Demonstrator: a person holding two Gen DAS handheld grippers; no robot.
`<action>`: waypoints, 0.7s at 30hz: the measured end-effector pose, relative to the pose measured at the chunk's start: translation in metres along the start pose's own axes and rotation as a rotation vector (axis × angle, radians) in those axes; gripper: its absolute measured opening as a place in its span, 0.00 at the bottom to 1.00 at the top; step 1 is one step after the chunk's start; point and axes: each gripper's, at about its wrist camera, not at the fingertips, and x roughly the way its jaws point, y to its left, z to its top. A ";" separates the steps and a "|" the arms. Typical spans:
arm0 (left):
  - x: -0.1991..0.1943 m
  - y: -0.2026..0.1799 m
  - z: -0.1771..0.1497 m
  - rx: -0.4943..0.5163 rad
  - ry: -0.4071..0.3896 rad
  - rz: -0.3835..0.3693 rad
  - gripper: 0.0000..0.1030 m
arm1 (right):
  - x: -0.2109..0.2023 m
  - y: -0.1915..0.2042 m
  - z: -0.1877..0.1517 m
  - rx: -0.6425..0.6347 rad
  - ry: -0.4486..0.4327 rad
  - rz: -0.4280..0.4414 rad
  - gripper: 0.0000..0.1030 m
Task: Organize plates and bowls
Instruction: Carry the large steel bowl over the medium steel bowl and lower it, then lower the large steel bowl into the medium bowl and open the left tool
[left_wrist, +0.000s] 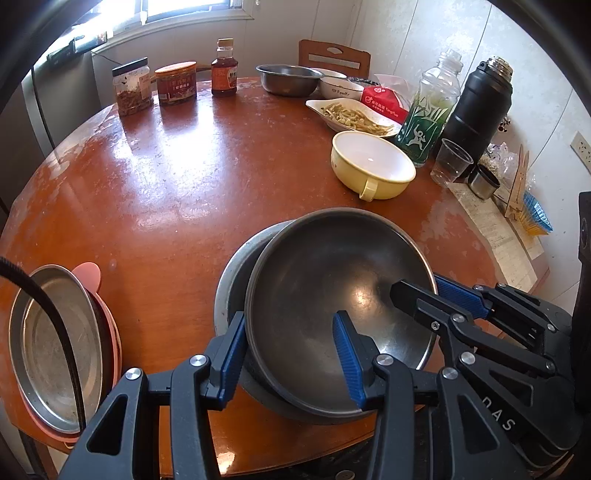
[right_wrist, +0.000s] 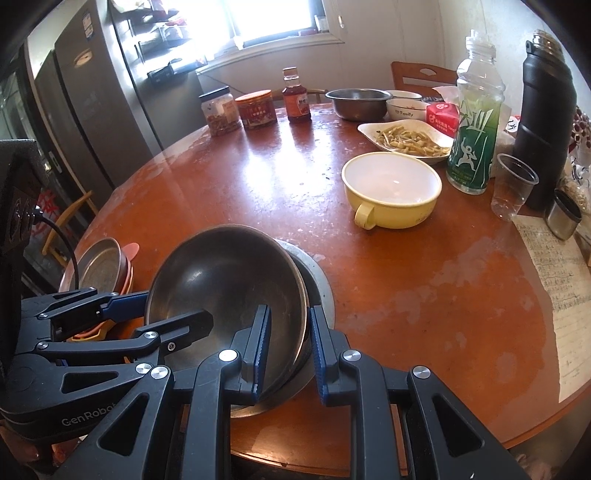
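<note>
A dark steel bowl (left_wrist: 332, 295) sits tilted inside a larger grey metal bowl (left_wrist: 231, 273) at the near edge of the round brown table (left_wrist: 166, 177). My left gripper (left_wrist: 291, 350) is open and straddles the dark bowl's near rim, one finger outside and one inside. My right gripper (right_wrist: 290, 343) is open and straddles the same bowl's (right_wrist: 225, 280) right rim; it also shows in the left wrist view (left_wrist: 439, 291). A metal plate (left_wrist: 55, 343) lies on pink plates (left_wrist: 92, 271) at the left. A yellow handled bowl (left_wrist: 373, 166) stands further back.
At the back stand jars (left_wrist: 133, 86), a sauce bottle (left_wrist: 224, 70), a steel basin (left_wrist: 290, 79), a white bowl (left_wrist: 340, 88) and a dish of food (left_wrist: 351, 114). At the right are a green bottle (left_wrist: 430, 110), a black flask (left_wrist: 476, 107), a plastic cup (left_wrist: 450, 162) and papers (left_wrist: 498, 229).
</note>
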 end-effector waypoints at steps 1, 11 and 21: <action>0.001 0.000 0.000 0.001 0.001 0.002 0.45 | 0.001 0.000 0.000 0.001 0.001 0.000 0.22; 0.004 0.002 0.003 -0.001 0.001 0.001 0.45 | 0.006 -0.001 0.002 0.001 0.004 -0.002 0.22; 0.005 0.005 0.003 -0.004 0.001 -0.006 0.45 | 0.010 0.001 0.006 -0.005 0.006 -0.012 0.23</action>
